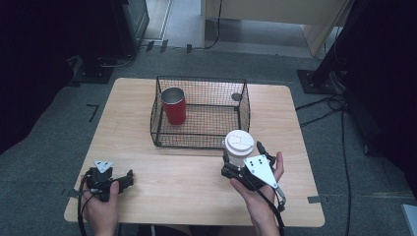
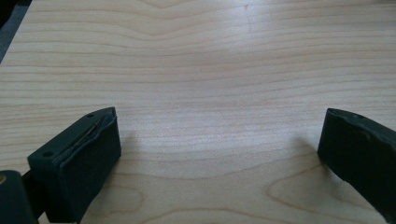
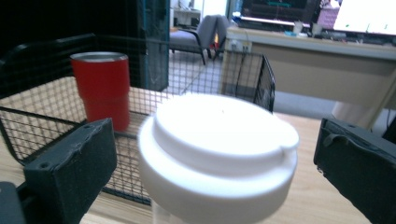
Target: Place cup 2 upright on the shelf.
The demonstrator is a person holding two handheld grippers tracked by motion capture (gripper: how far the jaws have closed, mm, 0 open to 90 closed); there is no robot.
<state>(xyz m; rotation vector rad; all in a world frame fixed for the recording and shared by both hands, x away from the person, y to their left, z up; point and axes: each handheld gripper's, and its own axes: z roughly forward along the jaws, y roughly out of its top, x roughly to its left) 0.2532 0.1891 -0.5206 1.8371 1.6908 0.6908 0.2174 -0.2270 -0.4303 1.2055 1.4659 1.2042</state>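
Note:
A white paper cup with a white lid (image 1: 239, 145) stands on the wooden table (image 1: 187, 189), just outside the front right corner of a black wire basket (image 1: 201, 78). My right gripper (image 1: 242, 154) is open with a jaw on each side of the cup. In the right gripper view the lid (image 3: 219, 140) sits between the two fingers (image 3: 74, 163) with gaps on both sides. A red metal cup (image 1: 173, 105) stands upright in the basket's back left corner. My left gripper (image 1: 127, 179) rests open near the table's front left, over bare wood (image 2: 219, 70).
Cables run across the grey floor (image 1: 339, 123) to the right of the table. Dark equipment stands (image 1: 98, 64) sit beyond the far left corner. The right gripper view shows the basket's mesh (image 3: 243, 74), the red cup (image 3: 102, 88) and desks behind.

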